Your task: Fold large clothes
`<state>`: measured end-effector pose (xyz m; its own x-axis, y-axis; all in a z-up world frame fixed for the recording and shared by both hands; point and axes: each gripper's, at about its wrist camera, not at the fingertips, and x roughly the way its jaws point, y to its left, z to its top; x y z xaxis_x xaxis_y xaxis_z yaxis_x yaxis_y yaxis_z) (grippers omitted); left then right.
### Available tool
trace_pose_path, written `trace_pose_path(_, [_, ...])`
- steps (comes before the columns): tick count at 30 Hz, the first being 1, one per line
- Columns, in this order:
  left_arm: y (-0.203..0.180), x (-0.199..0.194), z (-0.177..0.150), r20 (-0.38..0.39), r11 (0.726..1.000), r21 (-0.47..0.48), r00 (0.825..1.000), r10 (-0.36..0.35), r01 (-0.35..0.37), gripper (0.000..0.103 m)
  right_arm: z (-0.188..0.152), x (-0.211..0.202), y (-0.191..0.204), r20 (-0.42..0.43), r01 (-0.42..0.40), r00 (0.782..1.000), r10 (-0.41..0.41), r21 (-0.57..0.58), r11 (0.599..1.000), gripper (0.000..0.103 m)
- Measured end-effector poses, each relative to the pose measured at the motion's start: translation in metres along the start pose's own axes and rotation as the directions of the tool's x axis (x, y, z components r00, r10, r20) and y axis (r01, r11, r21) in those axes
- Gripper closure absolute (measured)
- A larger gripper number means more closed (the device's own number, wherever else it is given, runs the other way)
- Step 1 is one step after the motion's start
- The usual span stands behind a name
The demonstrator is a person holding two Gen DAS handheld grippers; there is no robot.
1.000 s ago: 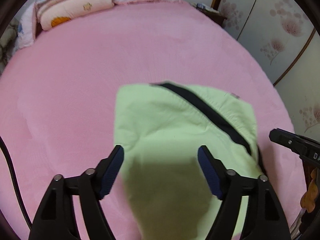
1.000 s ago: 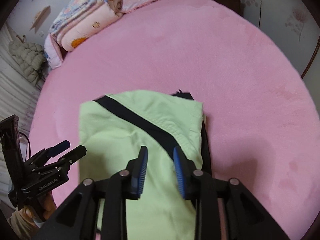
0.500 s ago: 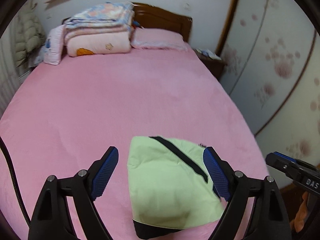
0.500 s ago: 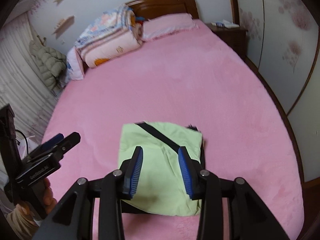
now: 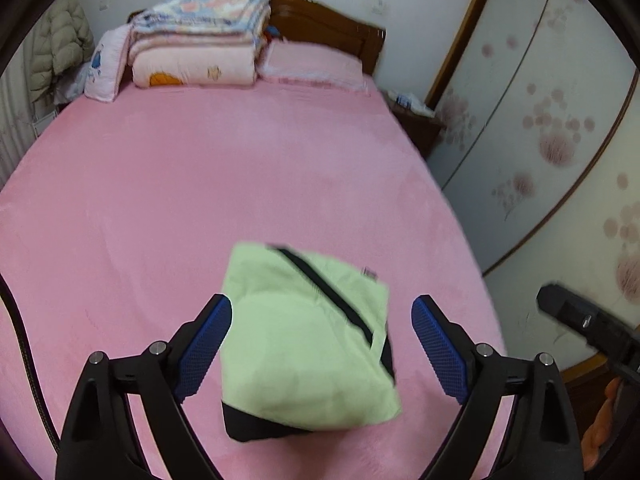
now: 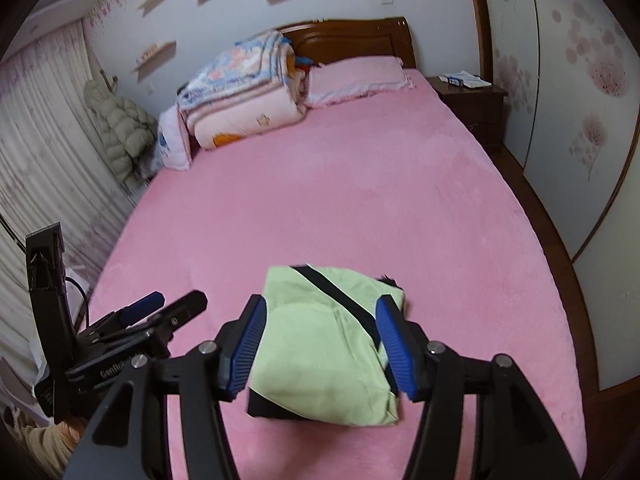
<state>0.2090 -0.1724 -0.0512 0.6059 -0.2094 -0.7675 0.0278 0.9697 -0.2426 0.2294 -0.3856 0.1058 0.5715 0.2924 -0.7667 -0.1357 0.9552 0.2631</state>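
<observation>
My left gripper is spread wide, holding nothing; the folded green garment lies on the pink bed beyond and between its pads, not touched. My right gripper is also parted and empty, garment framed between its pads.

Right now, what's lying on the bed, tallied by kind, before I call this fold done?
Folded garment, light green with black trim: 1
Stack of folded quilts: 1
Pink pillow: 1
White printed cushion: 1
Total: 4 on the pink bed. Both pairs of jaws are open and hold nothing.
</observation>
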Motion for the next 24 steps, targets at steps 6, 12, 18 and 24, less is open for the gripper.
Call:
trace_pose_path(6, [0.012, 0.077, -0.045, -0.140, 0.998, 0.038, 0.989, 0.054, -0.049, 0.012, -0.037, 0.059, -0.034, -0.069, -0.017, 0.997, 0.020, 0.049, 0.999, 0.046])
trace_pose_path(12, [0.048, 0.144, -0.071, -0.214, 0.994, 0.015, 0.971, 0.106, -0.105, 0.012, -0.082, 0.137, -0.074, -0.175, -0.001, 0.984, 0.015, 0.083, 0.997, 0.046])
trace_pose_path(18, [0.087, 0.198, -0.077, -0.287, 0.996, -0.024, 0.955, 0.071, -0.081, 0.012, -0.116, 0.213, -0.107, -0.269, -0.031, 0.960, 0.070, 0.146, 0.989, 0.046])
trace_pose_path(24, [0.111, 0.225, -0.078, -0.338, 0.998, -0.053, 0.941, 0.008, -0.027, 0.012, -0.130, 0.263, -0.130, -0.324, -0.053, 0.939, 0.117, 0.200, 0.978, 0.046])
